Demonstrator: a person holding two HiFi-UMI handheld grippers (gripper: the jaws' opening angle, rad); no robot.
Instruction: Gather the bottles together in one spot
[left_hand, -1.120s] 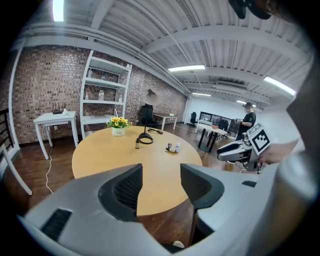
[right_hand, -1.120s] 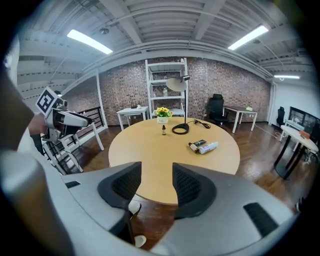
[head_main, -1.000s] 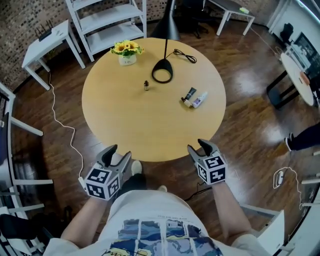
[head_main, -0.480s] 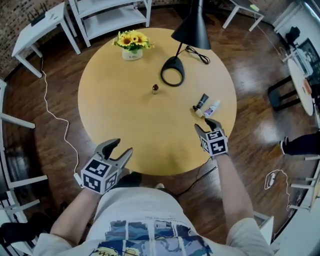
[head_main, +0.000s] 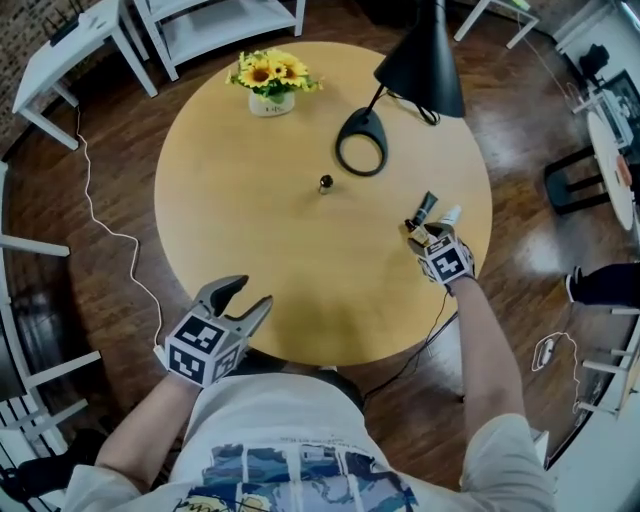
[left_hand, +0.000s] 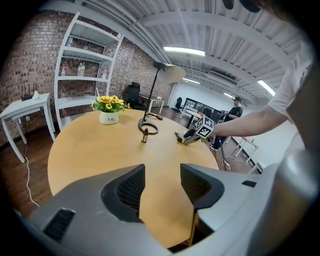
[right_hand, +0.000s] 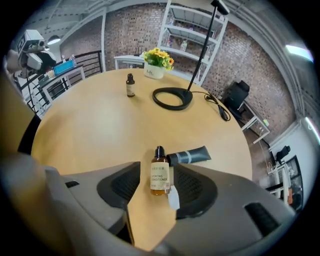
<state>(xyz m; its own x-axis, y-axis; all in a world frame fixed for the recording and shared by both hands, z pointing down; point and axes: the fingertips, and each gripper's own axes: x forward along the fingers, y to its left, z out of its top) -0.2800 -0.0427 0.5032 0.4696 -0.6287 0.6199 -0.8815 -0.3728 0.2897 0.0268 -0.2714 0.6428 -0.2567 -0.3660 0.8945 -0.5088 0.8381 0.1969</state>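
An amber bottle (right_hand: 160, 181) with a black cap lies on the round wooden table (head_main: 250, 220) near its right edge. My right gripper (right_hand: 157, 170) points down over it. Its jaws have just been opening and stand open on either side of the bottle, without pressing it. A dark tube (right_hand: 189, 156) lies just beyond, and a white bottle (head_main: 450, 215) beside it. A small dark bottle (head_main: 325, 183) stands upright mid-table. My left gripper (head_main: 245, 297) hovers open at the near edge with nothing between its fingers.
A black lamp with a ring base (head_main: 362, 145) stands behind the small bottle, its cable trailing off the far side. A white pot of sunflowers (head_main: 270, 82) sits at the back. White shelves and side tables stand round the table on the wooden floor.
My right gripper has moved forward and right across the table and dropped down over the amber bottle. My left gripper has come forward to the table's near edge.
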